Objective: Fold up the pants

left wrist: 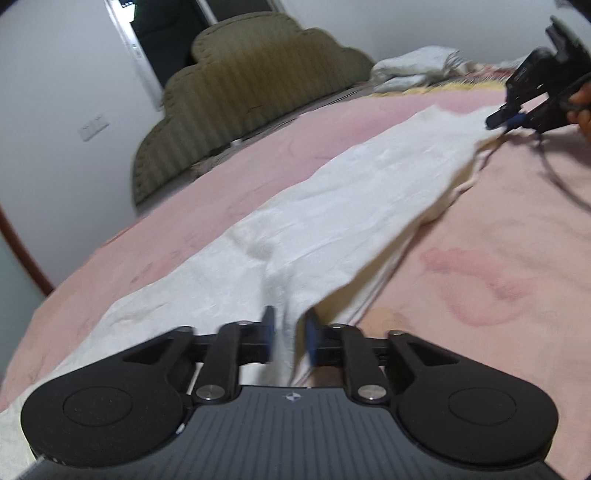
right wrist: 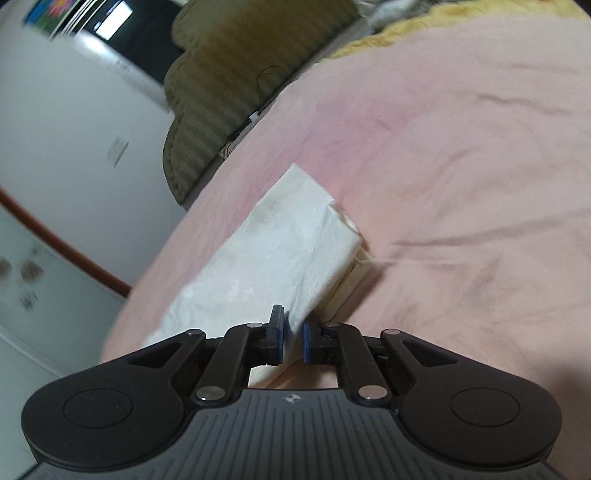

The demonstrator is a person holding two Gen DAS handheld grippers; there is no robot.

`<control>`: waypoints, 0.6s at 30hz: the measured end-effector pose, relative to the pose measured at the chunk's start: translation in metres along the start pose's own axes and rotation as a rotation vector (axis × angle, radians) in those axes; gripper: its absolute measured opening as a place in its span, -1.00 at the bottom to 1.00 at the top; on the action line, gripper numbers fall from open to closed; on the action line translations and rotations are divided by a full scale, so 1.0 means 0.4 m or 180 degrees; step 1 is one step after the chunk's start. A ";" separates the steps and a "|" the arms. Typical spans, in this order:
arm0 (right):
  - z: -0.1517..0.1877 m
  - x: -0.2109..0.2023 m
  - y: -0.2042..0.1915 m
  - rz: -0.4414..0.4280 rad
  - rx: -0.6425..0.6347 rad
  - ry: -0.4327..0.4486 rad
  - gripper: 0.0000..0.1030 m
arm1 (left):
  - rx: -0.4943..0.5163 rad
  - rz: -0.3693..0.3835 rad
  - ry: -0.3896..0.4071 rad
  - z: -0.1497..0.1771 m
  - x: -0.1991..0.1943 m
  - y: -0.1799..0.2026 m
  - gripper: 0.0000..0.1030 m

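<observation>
White pants (left wrist: 295,229) lie stretched lengthwise across a pink bed sheet (left wrist: 498,258). My left gripper (left wrist: 290,338) is shut on a pinch of the white fabric at the near end and lifts it slightly. My right gripper (left wrist: 506,122) shows at the far end in the left wrist view, shut on the pants' corner. In the right wrist view the right gripper (right wrist: 293,341) pinches the pants (right wrist: 280,251) edge, with the folded cloth running away from it over the sheet (right wrist: 461,184).
An olive striped headboard (left wrist: 240,92) stands against the white wall at the far left. Crumpled white bedding (left wrist: 417,66) and a yellow blanket (right wrist: 424,22) lie at the far edge of the bed. The bed's left edge drops toward the floor.
</observation>
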State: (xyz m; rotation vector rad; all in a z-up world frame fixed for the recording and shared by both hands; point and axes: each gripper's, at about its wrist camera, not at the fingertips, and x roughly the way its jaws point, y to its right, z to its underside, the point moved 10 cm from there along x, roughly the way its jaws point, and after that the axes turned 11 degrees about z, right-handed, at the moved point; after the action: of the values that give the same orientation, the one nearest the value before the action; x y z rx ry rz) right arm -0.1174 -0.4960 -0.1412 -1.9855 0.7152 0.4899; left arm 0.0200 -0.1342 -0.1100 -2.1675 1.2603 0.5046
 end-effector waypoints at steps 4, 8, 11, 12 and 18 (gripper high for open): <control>-0.037 -0.080 0.051 0.0409 0.0129 0.0424 -0.64 | -0.0343 0.0351 0.0198 -0.040 -0.040 -0.010 -0.02; -0.045 -0.093 -0.062 0.0169 -0.0339 0.0612 -0.60 | -0.0741 0.0301 0.0389 -0.099 -0.028 -0.055 0.12; -0.016 -0.001 -0.169 -0.0133 -0.0660 0.0237 -0.36 | -0.0873 -0.0157 0.0376 -0.114 0.021 -0.106 0.35; -0.008 0.046 -0.192 -0.0161 -0.0717 0.0127 -0.14 | -0.0896 -0.0258 0.0279 -0.107 0.045 -0.118 0.35; -0.086 0.169 -0.153 0.0433 -0.0607 0.0408 0.14 | -0.0983 -0.0331 -0.0103 -0.020 0.125 -0.122 0.44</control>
State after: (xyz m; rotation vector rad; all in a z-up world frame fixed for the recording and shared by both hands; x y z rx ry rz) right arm -0.0246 -0.5213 -0.1258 -2.1705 0.9171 0.5319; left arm 0.0872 -0.1532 -0.1186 -2.4527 1.1037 0.7281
